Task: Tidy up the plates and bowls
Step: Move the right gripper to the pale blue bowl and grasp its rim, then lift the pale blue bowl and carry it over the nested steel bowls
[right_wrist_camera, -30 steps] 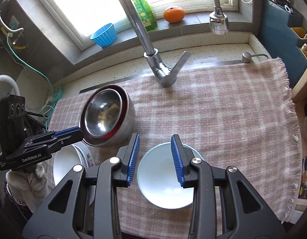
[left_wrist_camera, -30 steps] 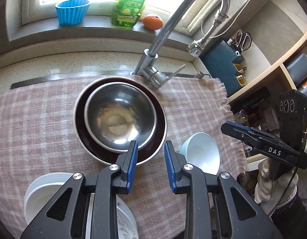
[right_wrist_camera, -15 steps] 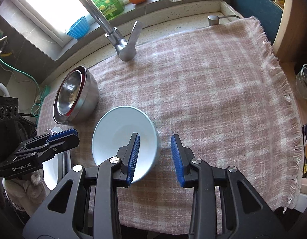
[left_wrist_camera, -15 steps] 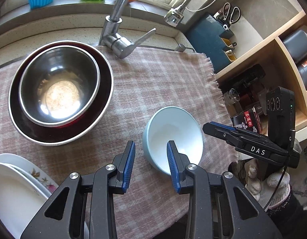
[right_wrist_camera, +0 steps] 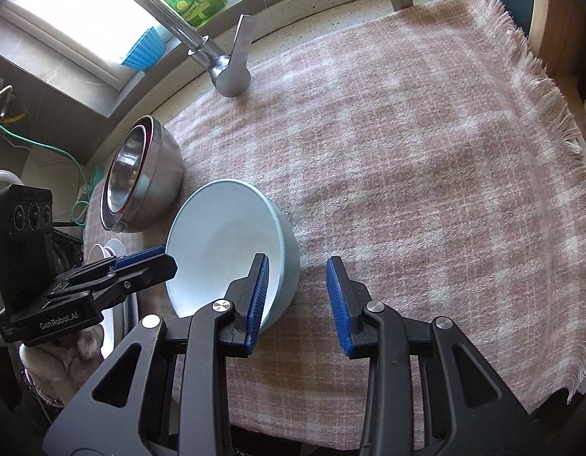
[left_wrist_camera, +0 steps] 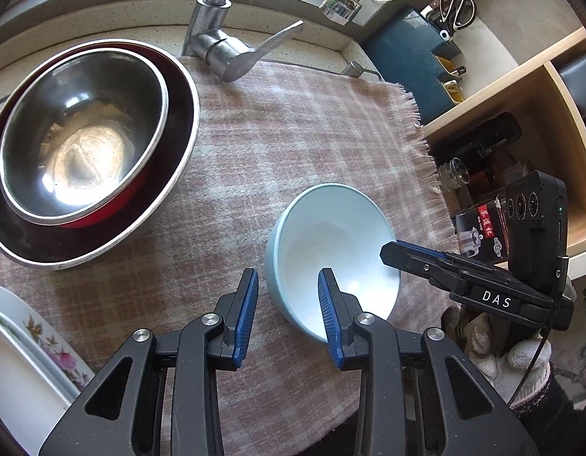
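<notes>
While both of your tongs hang over the near edge of the surface, neither has hold of anything. Your left tongs (left_wrist_camera: 289, 304) stand part open, and the jaws have just closed a little; the near left rim of the pale blue bowl (left_wrist_camera: 331, 250) sits between their tips in the left wrist view, yet the pads do not seem to press on it. Your right tongs (right_wrist_camera: 298, 296) are part open too, with the bowl's right rim between the tips and no squeeze showing.

What the coming move turns on is that the bowl lies between your two hands: just ahead and right of the left tongs, just ahead and left of the right. Both look about equally near. It is round and upright on the checked cloth (right_wrist_camera: 407, 152), so any stretch of rim will do.

Further off to the left, the steel bowl (left_wrist_camera: 83, 129) sits nested in a larger dark red one (left_wrist_camera: 180, 125), probably where the pale bowl belongs. White flowered plates (left_wrist_camera: 26, 349) lie at the near left. Beyond stands the tap (left_wrist_camera: 224, 49).
</notes>
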`<state>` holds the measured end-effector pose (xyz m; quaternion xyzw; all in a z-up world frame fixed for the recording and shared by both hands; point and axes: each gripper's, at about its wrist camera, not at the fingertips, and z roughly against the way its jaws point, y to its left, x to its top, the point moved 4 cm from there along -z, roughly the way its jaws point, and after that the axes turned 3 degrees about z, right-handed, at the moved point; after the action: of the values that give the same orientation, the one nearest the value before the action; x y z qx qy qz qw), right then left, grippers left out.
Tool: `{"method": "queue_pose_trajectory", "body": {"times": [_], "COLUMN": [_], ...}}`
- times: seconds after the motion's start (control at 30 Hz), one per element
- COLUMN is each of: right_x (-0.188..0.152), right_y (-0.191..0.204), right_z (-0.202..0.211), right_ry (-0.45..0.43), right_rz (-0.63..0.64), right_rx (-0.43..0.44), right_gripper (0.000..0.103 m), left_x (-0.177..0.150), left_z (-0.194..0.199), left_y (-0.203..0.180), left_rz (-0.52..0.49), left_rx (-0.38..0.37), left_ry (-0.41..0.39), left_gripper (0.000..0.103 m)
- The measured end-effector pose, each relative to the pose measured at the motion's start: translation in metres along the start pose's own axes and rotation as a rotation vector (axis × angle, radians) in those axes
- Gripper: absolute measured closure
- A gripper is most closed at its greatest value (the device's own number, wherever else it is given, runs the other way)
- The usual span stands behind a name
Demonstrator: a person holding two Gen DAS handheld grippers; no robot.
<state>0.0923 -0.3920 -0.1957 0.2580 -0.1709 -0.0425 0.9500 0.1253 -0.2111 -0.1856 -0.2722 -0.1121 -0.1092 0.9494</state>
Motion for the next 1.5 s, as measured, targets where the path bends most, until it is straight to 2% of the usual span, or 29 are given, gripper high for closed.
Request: {"method": "queue_pose_trajectory", "body": {"times": [0.1,0.23,0.3,0.37,0.67,0.9,1.2,1.5], "right_x": [-0.001,-0.001,0.0,0.0,0.001,0.007,0.028,0.055], "right_y": [0.002,0.005,0.006,0.006,0.009,0.021,0.059,0.107], "right_z": [-0.002,-0.005,-0.007,-0.009,-0.004,0.014,0.035,0.037], "right_ry": [0.004,0.009,0.012,0.015,0.007,-0.019,-0.074,-0.114], "right_rz": [0.008,0.011,0.013,0.015,0.021,0.036,0.094,0.167], "right_rx": [0.008,0.019,0.015,0.011,-0.006,0.003,0.034,0.062], "right_gripper": [0.07,0.082,0.084,0.087,0.089,0.089,0.089,0.089], "left_x": [-0.002,-0.002,-0.001,0.0,0.001,0.001,0.009,0.023], "left_z": [-0.003,-0.005,-0.006,-0.007,-0.004,0.013,0.046,0.081], "left_y": [0.0,0.0,0.0,-0.001,-0.004,-0.008,0.001,0.025], "left_rz": [-0.003,-0.002,-0.002,-0.012,-0.018,-0.026,-0.012,0.026], "left_rx": [-0.001,-0.001,0.0,0.006,0.005,-0.007,-0.008,0.002], "left_ry": [0.006,0.0,-0.004,-0.005,-0.012,-0.035,-0.091,-0.158], "left_gripper": [0.075,0.077,0.084,0.085,0.085,0.085,0.085,0.085]}}
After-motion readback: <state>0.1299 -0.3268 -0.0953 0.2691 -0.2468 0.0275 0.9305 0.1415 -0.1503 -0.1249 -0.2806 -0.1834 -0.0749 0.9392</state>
